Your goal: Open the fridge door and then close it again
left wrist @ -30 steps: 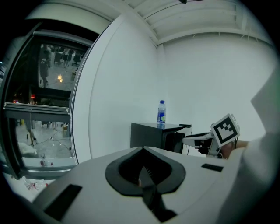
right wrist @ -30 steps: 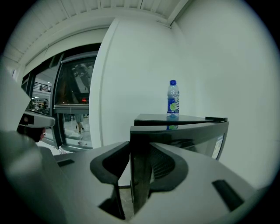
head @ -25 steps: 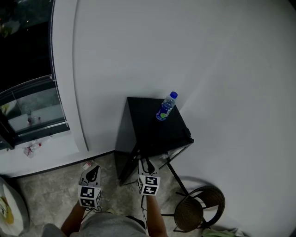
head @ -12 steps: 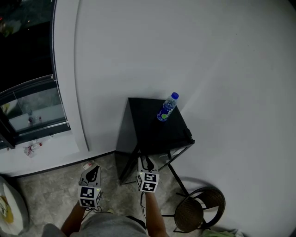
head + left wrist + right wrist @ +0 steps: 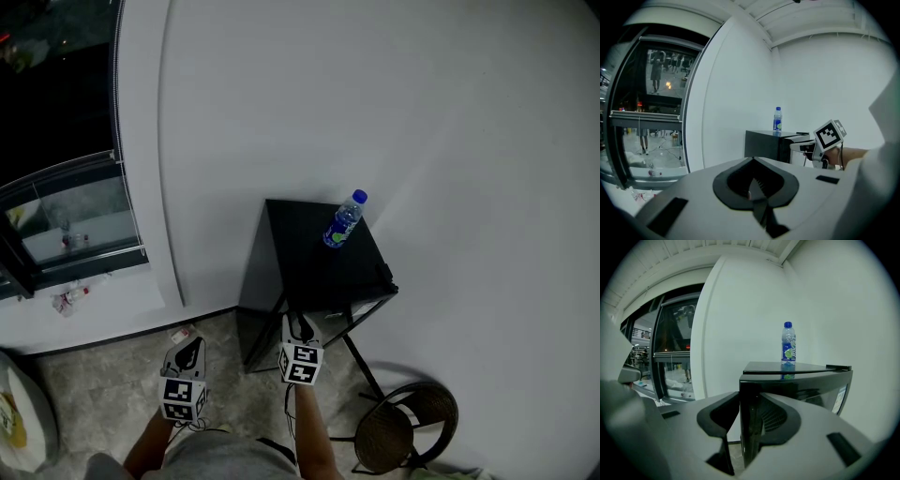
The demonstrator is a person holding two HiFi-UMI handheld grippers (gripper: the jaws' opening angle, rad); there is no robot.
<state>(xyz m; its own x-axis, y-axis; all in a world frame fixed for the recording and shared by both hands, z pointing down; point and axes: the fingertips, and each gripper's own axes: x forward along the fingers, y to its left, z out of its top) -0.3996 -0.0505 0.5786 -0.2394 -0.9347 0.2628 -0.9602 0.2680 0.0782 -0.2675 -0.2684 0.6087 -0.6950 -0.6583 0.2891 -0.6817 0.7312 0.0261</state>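
Note:
A small black fridge (image 5: 319,262) stands against the white wall with a blue-capped water bottle (image 5: 343,223) upright on its top. My right gripper (image 5: 300,330) is at the fridge's near front corner. In the right gripper view the jaws (image 5: 750,427) straddle the vertical edge of the fridge door (image 5: 801,394) and close on it from both sides. The door looks about flush with the body; whether it is ajar I cannot tell. My left gripper (image 5: 187,354) hangs to the left over the floor, shut and empty (image 5: 751,190).
A round dark chair (image 5: 403,427) stands right of me, close to the fridge's front. A dark window with a sill (image 5: 66,244) fills the left side, and small litter (image 5: 70,298) lies on the ledge. Stone floor lies beneath both grippers.
My right gripper has crept slightly toward the fridge. The left gripper has stayed put. The view itself has drifted a little.

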